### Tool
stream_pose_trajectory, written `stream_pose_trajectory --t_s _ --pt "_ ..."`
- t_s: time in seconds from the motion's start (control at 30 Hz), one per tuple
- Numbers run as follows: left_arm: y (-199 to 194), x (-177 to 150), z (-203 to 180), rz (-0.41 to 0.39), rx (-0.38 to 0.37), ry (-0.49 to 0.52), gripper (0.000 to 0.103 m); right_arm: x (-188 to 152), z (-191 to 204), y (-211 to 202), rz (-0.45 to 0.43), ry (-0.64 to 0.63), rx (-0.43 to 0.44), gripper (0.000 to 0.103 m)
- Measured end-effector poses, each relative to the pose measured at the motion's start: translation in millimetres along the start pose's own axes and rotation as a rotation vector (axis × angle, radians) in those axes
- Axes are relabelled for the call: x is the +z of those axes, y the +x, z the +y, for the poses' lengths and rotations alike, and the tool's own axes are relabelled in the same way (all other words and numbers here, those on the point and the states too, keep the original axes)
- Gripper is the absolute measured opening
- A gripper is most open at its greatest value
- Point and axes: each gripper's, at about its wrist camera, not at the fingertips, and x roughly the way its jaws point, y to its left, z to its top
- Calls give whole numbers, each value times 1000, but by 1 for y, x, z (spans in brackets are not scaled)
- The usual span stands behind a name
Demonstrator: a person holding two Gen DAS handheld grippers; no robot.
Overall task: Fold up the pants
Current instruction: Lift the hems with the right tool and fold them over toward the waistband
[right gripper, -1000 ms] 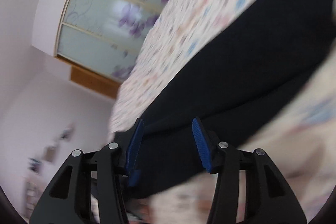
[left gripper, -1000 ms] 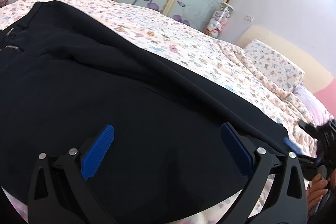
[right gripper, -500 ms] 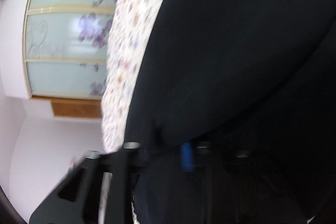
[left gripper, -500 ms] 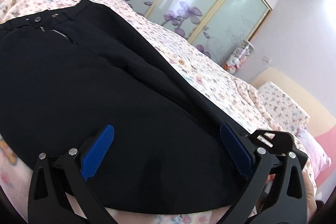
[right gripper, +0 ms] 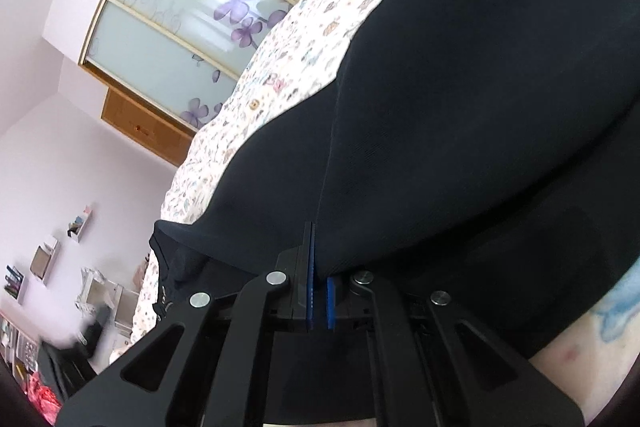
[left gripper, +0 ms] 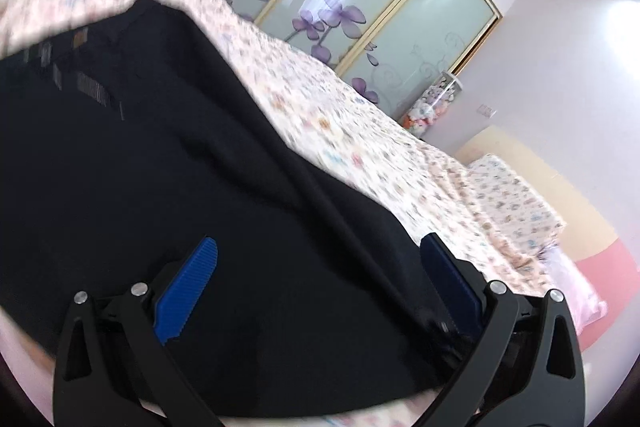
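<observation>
1. Pants (left gripper: 168,187) are lying spread across the flowered bedspread (left gripper: 360,131), dark and soft, taking up most of the left wrist view; the waistband with its zipper is sitting at the far left, blurred, and the cloth is running toward the pillow (left gripper: 516,195) on the right.

2. Left gripper (left gripper: 318,277) is hanging over the pants with its jaws standing wide apart and nothing between the blue pads (left gripper: 188,291); whether the pads are brushing the cloth I cannot tell.

3. Cloth here is looking thin and limp, judging by the shallow creases and the long seam ridge (left gripper: 320,195) running diagonally: it is likely draping and sagging from any single hold, so two holds spaced along one edge are probably serving better than one.

4. Right gripper (right gripper: 318,301) is pinching the pants (right gripper: 480,107) with its jaws drawn together on a raised fold, the fabric rising from the pads in a sharp crease.

5. That pinch is looking shallow, near the pad tips; smooth weave like this is probably sliding out under a quick pull, so a slow lift is seeming wiser.

6. Hem or waistband, being thicker, is probably offering the firmest place for the left gripper to take hold, at the near edge by the bedspread (right gripper: 288,59).
</observation>
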Motion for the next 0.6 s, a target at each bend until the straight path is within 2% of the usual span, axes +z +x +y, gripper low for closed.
stream_pose_trajectory --t_s 0.1,0.2,0.23,0.3,0.5,0.6 --pt "19 52 14 79 27 15 101 1 -9 0 -1 2 35 4" --pt "59 108 40 205 93 -73 101 3 -17 -2 3 5 64 4" --pt "80 128 53 267 152 -130 101 4 -19 -2 3 7 74 4" --pt "110 151 69 330 234 -204 101 4 -25 -4 4 11 91 4" --pt "178 186 102 377 485 -252 101 5 -33 -11 12 10 99 4" --pt "197 188 105 373 562 -233 101 4 -29 -9 19 7 97 4"
